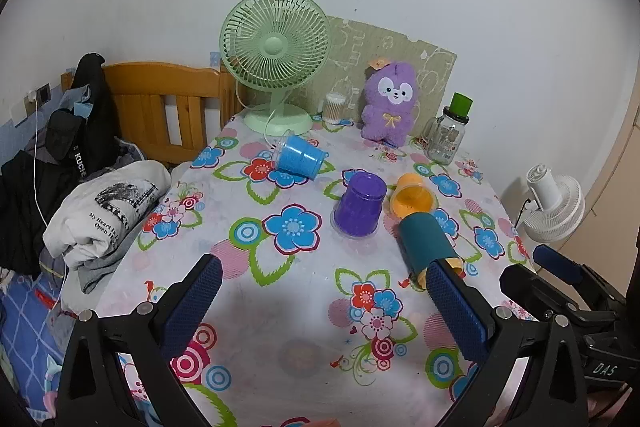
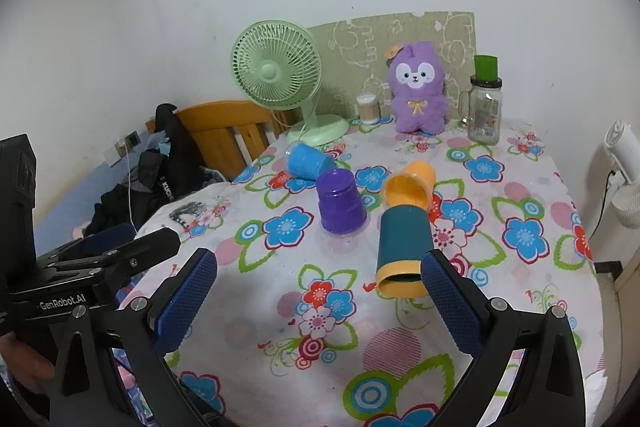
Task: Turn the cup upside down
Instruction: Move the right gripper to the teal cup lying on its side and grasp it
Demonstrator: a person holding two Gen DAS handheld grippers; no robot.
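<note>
Several cups are on the flowered tablecloth (image 1: pixel 248 311) (image 2: pixel 256 323). A purple cup (image 1: pixel 359 205) (image 2: pixel 340 203) stands upside down in the middle. A blue cup (image 1: pixel 298 157) (image 2: pixel 309 161) lies on its side behind it. An orange cup (image 1: pixel 410 195) (image 2: pixel 410 185) lies on its side to the right. A teal cup with an orange rim (image 1: pixel 430 245) (image 2: pixel 404 251) lies on its side, mouth toward me. My left gripper (image 1: pixel 324 297) is open and empty, its right finger beside the teal cup. My right gripper (image 2: pixel 320 297) is open and empty, just in front of the teal cup.
A green desk fan (image 1: pixel 276 59) (image 2: pixel 280 75), a cotton swab jar (image 1: pixel 335 107), a purple plush toy (image 1: pixel 390 103) (image 2: pixel 418 87) and a glass jar with a green cup on top (image 1: pixel 448 135) (image 2: pixel 485 103) stand along the back. A bed with clothes (image 1: pixel 100 211) is left; a white fan (image 1: pixel 554 203) is right.
</note>
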